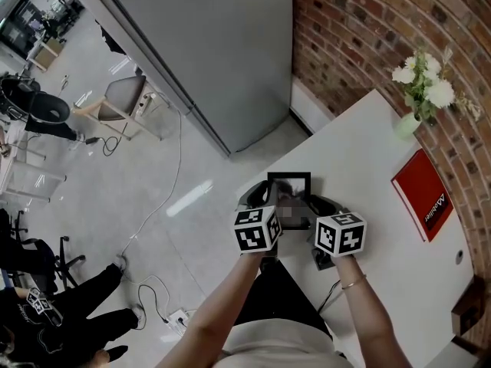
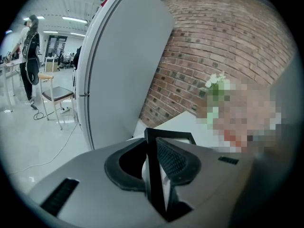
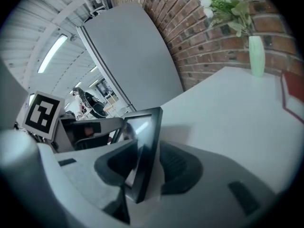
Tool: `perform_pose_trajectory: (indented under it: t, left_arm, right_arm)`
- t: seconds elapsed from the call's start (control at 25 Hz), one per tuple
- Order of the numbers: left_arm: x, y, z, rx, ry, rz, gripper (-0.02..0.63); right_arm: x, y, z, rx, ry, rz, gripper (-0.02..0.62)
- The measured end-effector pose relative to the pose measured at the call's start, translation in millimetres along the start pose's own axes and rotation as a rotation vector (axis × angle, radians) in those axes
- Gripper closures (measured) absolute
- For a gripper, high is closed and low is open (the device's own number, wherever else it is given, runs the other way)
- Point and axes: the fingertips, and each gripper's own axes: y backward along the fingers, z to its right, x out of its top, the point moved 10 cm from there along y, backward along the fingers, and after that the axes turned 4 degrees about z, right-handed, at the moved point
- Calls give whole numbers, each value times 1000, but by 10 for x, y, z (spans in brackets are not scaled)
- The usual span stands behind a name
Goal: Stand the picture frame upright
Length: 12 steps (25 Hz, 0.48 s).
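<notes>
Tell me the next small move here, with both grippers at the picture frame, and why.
Probably draw the right gripper back off the picture frame. Its jaws stand apart, with a gap on one side of the frame, while the left gripper has its jaws pressed on the frame's edge and can steady it at the corner of the white table.

hidden: picture frame lower part behind left tool, right tool | unreadable: red book print

Picture frame: black moulding, smooth, satin; glazing glossy, reflective. Table: white, smooth, matt. Wall: rough red brick. Floor: pale, polished, glossy.
</notes>
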Motion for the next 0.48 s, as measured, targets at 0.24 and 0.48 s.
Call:
perform_pose_trajectory:
  t: [0.24, 0.48]
  left_arm:
    - [-35, -12, 43, -17, 12, -3, 541]
    - [89, 81, 33, -46, -19, 17, 541]
  right_arm:
    - [-16, 13, 61, 26, -9, -23, 466]
    - [13, 75, -33, 14, 5, 12, 468]
